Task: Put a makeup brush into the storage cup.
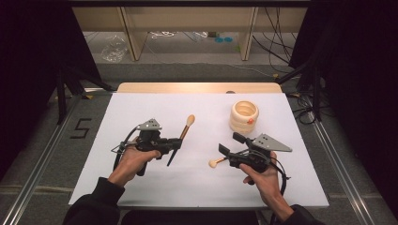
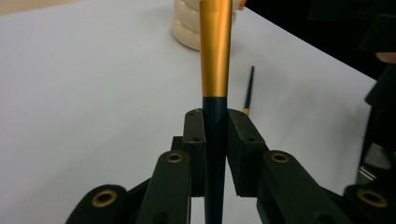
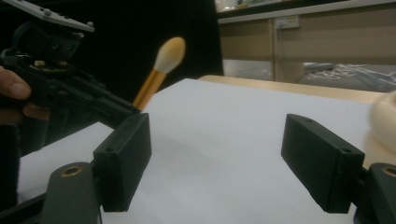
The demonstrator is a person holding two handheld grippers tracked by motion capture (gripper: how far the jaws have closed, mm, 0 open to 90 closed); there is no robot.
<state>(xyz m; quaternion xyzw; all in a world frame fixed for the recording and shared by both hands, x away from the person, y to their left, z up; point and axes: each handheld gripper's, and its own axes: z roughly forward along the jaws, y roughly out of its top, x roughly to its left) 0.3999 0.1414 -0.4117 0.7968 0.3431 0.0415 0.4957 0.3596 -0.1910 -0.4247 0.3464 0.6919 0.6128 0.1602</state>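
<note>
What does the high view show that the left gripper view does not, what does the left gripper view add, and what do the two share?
High view adds: the held brush with its cream head, the right hand-held gripper standing open, and a 5 marked on the floor.
Left gripper view adds: a close look at the left hand-held gripper, shut on the brush's dark handle just below its gold ferrule.
Shared: the held brush, the cream ribbed holder, and a second brush lying on the white table.
</note>
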